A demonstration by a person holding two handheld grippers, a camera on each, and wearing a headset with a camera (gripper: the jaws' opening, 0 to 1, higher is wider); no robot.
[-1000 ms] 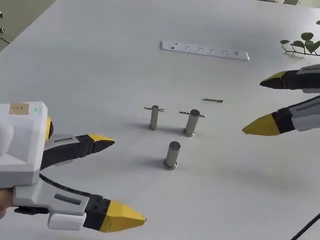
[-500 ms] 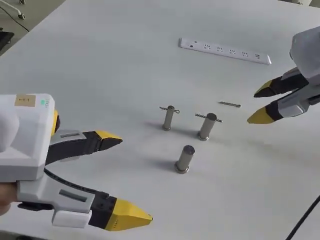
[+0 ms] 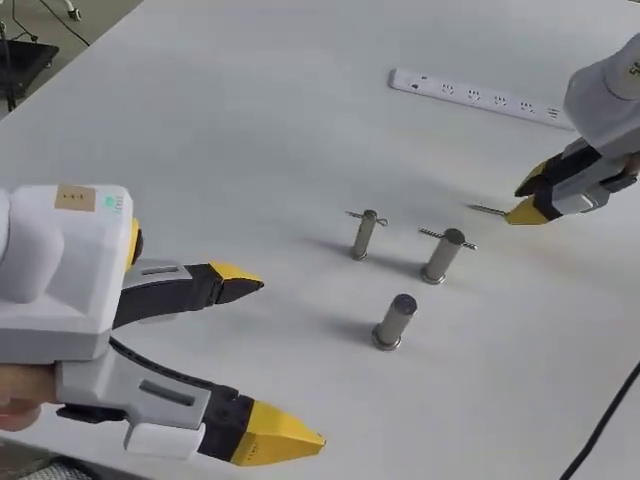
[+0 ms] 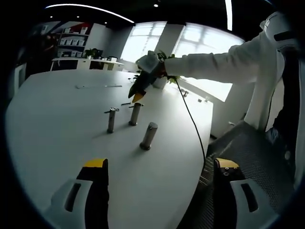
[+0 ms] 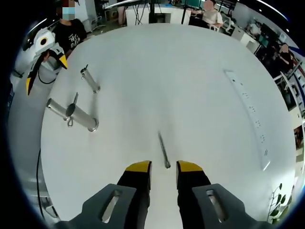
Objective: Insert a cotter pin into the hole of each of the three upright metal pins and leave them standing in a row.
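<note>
Room is lying open all over the white table [image 3: 250,120]; its left edge is running well apart from the work. We are holding the left gripper [image 3: 292,362] spread wide and empty. The right gripper [image 5: 163,167], jaws narrowly parted, is grasping nothing, and the loose cotter pin [image 5: 164,150] is lying just at its tips. Three metal pins [image 3: 442,255] are standing between the grippers, the nearest pin [image 3: 395,322] bare. A power strip [image 3: 480,95] is lying beyond.

readable text: we find none right now.
tan sticker [image 3: 75,197] on the left gripper [image 3: 285,362] housing: we see faint print, too small to read.
power strip [image 3: 480,97]: we spot dark markings by the sockets, illegible.
</note>
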